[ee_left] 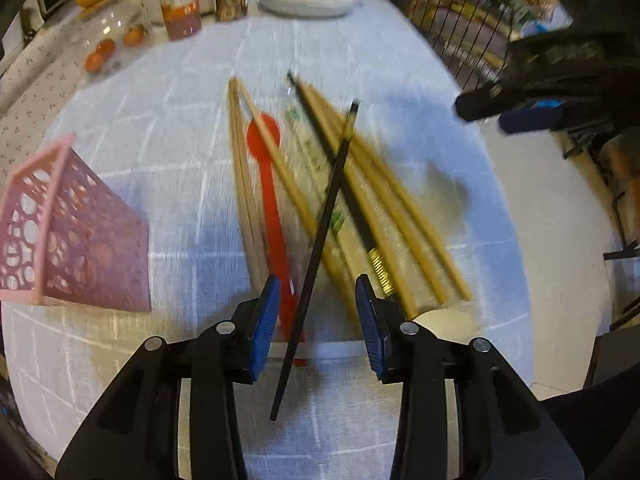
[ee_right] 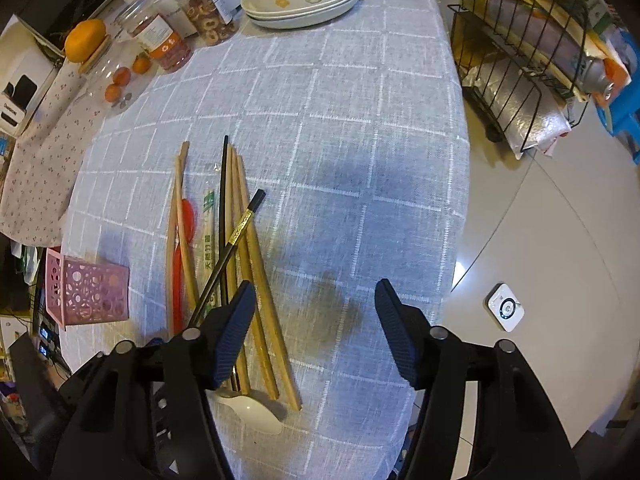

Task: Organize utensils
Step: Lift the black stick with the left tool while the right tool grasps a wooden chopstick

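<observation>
pink basket (ee_left: 76, 236) lay tipped at far left of tabletop (ee_right: 360, 140). red spoon (ee_left: 266, 184) lay among wooden chopsticks (ee_left: 400, 216) mid-table. black chopstick (ee_left: 320, 232) slanted across pile, its near end between fingers of left gripper (ee_left: 318, 320), jaws wide, contact unclear. right gripper (ee_right: 316, 320) hung wide, holding nothing.
</observation>
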`<state>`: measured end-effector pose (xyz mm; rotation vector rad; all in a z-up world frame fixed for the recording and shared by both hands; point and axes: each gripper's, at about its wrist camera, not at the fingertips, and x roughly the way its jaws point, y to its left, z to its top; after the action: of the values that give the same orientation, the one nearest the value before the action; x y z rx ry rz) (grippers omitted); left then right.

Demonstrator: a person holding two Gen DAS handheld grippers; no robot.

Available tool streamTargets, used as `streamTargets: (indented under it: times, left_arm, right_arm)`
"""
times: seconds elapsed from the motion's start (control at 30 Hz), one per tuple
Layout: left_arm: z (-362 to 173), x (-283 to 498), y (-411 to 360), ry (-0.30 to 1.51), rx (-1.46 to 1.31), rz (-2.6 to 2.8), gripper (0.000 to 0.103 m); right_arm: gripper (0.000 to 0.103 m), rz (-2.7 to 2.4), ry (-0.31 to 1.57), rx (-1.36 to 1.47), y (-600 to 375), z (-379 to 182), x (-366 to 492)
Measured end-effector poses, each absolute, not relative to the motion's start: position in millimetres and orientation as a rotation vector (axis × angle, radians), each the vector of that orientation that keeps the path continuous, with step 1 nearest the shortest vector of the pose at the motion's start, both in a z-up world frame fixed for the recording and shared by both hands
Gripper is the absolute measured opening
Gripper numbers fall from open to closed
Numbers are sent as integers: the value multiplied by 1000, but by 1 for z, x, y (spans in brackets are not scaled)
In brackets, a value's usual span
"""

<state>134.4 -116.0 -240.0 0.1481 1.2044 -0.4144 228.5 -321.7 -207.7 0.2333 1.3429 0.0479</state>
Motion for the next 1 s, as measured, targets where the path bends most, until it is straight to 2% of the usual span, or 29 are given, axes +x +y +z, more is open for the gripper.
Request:
streamTargets:
  times: [0.1, 0.13, 0.2, 0.27, 0.53, 0.7, 0.83, 0.9, 0.97, 1.0]
  left_arm:
    - [-253, 132, -113, 1285, 169, -394, 8]
    - [-253, 130, -114, 1281, 182, -401, 6]
    - [-249, 128, -116, 1273, 200, -415, 4]
    - [-236, 127, -112, 1269, 154, -420, 4]
    - [-186, 117, -99, 1210, 106, -456, 4]
    - [-151, 104, -101, 1115, 127, -448, 4]
    - [-133, 99, -99, 1073, 149, -451, 4]
    - [-129, 98, -98, 1052, 170, -439, 4]
    - [-124, 98, -97, 1032, 187, -431, 4]
    - [-124, 99, -99, 1022, 193, -428, 4]
  right_arm:
    - [57, 44, 1358, 225, -323, -215, 228]
    - [55, 43, 1366, 220, -323, -218, 228]
    - [44, 51, 1396, 200, -318, -228, 228]
    - [39, 71, 1422, 185, -312, -238, 229]
    - [37, 119, 1391, 174, -294, -242, 247]
    - [28, 131, 1401, 171, -285, -257, 269]
    - [26, 129, 1384, 204, -282, -264, 288]
    - [20, 135, 1376, 212, -280, -267, 294]
    - [18, 132, 1361, 181, -273, -270, 298]
    - [11, 127, 1354, 149, -269, -269, 298]
